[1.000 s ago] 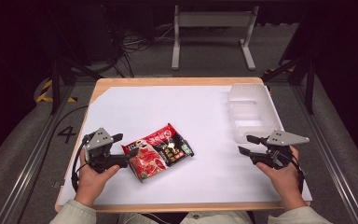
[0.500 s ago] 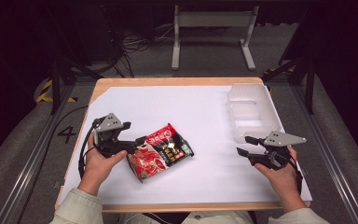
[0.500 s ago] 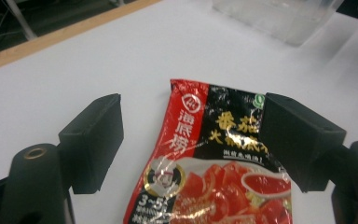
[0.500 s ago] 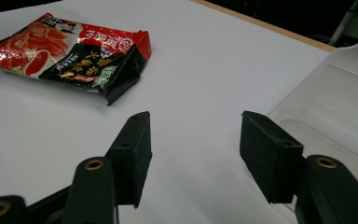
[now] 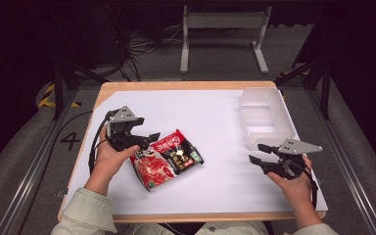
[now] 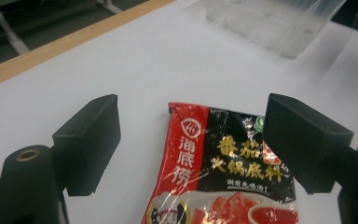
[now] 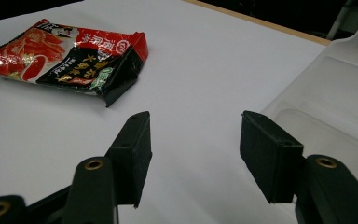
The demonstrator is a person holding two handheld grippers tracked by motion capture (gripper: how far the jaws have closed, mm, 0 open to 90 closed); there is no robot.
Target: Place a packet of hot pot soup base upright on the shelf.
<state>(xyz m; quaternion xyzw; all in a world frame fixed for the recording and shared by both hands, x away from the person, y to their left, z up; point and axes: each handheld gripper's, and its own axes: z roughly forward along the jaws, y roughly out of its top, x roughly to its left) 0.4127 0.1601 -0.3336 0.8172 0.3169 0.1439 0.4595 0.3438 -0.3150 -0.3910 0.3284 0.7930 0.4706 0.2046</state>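
The red-and-black sauce packet [image 5: 166,158] lies flat on the white table cover [image 5: 210,122], left of centre and toward the near edge, its printed face up. In the left gripper view the packet [image 6: 223,172] sits between the spread jaws, its top edge about level with their tips, and nothing yet pinches it. The left gripper [image 5: 149,137] has come in from the left over the last second and now has its open tips at the packet's far left corner, which suggests a grasp is about to begin. The right gripper [image 5: 257,152] waits well apart on the right, jaws open and empty, much where it was. Just beyond it, at the far right, stands the clear plastic bin [image 5: 264,117], probably the packet's destination.
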